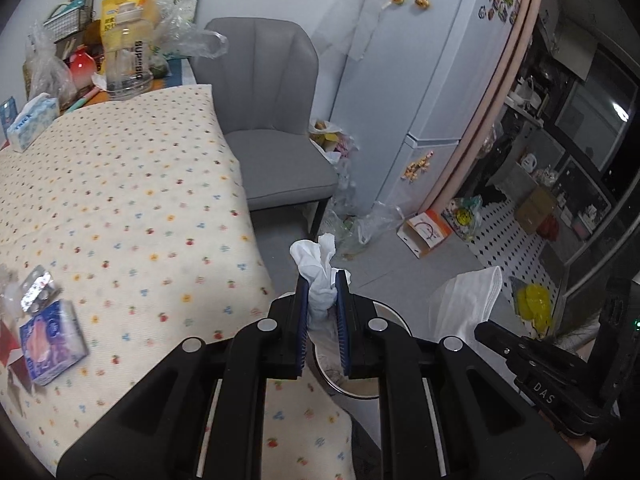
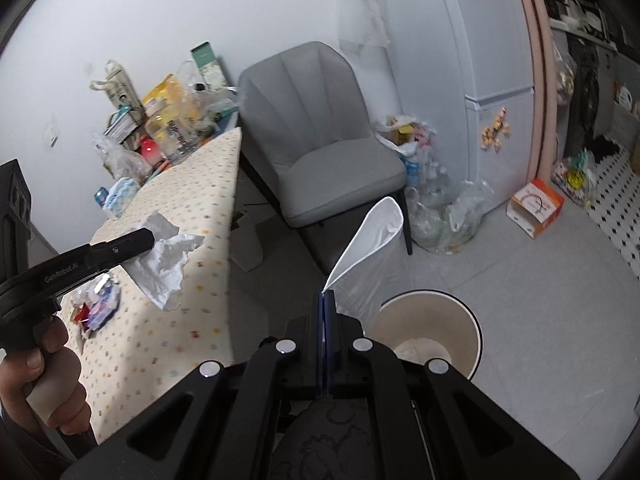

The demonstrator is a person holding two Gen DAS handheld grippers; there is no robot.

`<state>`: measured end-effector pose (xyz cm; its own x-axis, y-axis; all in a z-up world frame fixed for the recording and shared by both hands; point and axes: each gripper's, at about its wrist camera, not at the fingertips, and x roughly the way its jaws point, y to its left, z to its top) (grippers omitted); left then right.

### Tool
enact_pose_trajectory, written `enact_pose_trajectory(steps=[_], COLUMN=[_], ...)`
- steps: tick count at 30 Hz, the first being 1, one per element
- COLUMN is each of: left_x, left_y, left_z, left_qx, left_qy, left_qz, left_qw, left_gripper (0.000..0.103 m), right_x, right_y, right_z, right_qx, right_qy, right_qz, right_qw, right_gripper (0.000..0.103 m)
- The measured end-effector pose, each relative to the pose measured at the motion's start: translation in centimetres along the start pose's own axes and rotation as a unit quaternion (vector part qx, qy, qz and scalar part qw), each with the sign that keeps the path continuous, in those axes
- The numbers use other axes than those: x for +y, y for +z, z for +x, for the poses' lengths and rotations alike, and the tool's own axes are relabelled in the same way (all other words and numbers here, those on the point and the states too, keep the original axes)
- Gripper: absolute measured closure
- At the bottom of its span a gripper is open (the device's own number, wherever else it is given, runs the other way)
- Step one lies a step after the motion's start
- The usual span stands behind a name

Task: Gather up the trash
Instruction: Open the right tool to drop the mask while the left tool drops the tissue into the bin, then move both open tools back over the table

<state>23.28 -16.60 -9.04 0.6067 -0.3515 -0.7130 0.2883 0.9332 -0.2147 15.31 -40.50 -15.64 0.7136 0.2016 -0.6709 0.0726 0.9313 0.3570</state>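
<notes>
Left gripper [image 1: 323,280] pinches a crumpled tissue [image 1: 320,268] over the bin [image 2: 430,330]; right gripper [image 2: 327,300], jaws together, nips the white liner [image 2: 372,248]. Grey chair [image 2: 320,140] beyond; "DAS", "GenRoboLAI" readable.

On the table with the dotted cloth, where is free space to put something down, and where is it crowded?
The dotted tablecloth is bare across its middle, between the blue tissue box and the purple packet, out to the edge beside the grey chair. The far end by the wall is crowded with bags and a clear container; the near left corner holds small packets.
</notes>
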Motion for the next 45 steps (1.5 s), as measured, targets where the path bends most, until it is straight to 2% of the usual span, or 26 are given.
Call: enact_pose_trajectory(steps=[7, 10, 12, 13, 14, 20, 24, 27, 32, 38, 39, 41, 42, 43, 45], left_x=[-1.8, -2.1, -2.3, -2.4, -2.5, -3.8, -5.6, -7.5, -10.9, -12.8, -13.1, -13.4, -13.5, -13.4, -13.2], left_y=[0.3, 0.2, 0.2, 0.1, 0.1, 0.1, -0.1, -0.2, -0.2, -0.1, -0.2, -0.3, -0.4, -0.5, -0.5], left_z=[3.1, 4.4, 5.4, 5.8, 5.9, 7.0, 7.7, 8.5, 9.4, 11.0, 11.3, 11.6, 11.3, 11.0, 10.0], left_qx=[0.021, 0.032, 0.04, 0.043, 0.045, 0.055, 0.062, 0.068, 0.073, 0.084, 0.091, 0.096, 0.088, 0.078, 0.06], left_qy=[-0.004, -0.003, -0.001, -0.001, 0.0, -0.004, -0.016, -0.03, -0.052, -0.059, -0.064, -0.071, -0.069, -0.066, -0.078], left_qz=[0.013, 0.014, 0.012, 0.014, 0.016, 0.027, 0.039, 0.05, 0.074, 0.082, 0.086, 0.088, 0.086, 0.084, 0.075], left_qw=[0.9997, 0.9994, 0.9991, 0.999, 0.9988, 0.9981, 0.9972, 0.996, 0.9932, 0.9914, 0.9901, 0.9889, 0.99, 0.9912, 0.9924], left_gripper=[0.09, 0.09, 0.09, 0.09, 0.09, 0.09, 0.09, 0.09, 0.088, 0.088, 0.086, 0.062, 0.043, 0.031, 0.022], right_x=[-3.0, -4.2, -5.2, -5.5, -5.8, -7.5, -9.3, -10.7, -12.8, -14.5, -14.7, -15.0, -15.0, -14.9, -14.7], right_y=[0.2, 0.0, -0.2, -0.3, -0.4, -1.1, -1.3, -1.5, -2.0, -2.6, -2.7, -2.8, -2.8, -2.8, -2.8], right_z=[3.4, 5.5, 6.9, 7.0, 6.8, 5.8, 3.7, 1.3, -1.4, -2.8, -2.9, -3.0, -3.0, -3.0, -3.1], right_qx=[0.023, 0.039, 0.058, 0.055, 0.042, 0.032, 0.019, -0.001, -0.015, -0.022, -0.022, -0.023, -0.023, -0.023, -0.025], right_qy=[-0.007, -0.013, -0.017, -0.016, -0.021, -0.035, -0.05, -0.068, -0.088, -0.097, -0.098, -0.098, -0.097, -0.097, -0.096], right_qz=[0.026, 0.042, 0.068, 0.074, 0.076, 0.091, 0.111, 0.122, 0.14, 0.153, 0.155, 0.158, 0.158, 0.159, 0.158], right_qw=[0.999, 0.998, 0.996, 0.996, 0.996, 0.995, 0.992, 0.99, 0.986, 0.983, 0.983, 0.982, 0.982, 0.982, 0.983], right_gripper=[0.102, 0.097, 0.084, 0.06, 0.042, 0.04, 0.04, 0.034, 0.033, 0.033, 0.033, 0.033, 0.033, 0.033, 0.033])
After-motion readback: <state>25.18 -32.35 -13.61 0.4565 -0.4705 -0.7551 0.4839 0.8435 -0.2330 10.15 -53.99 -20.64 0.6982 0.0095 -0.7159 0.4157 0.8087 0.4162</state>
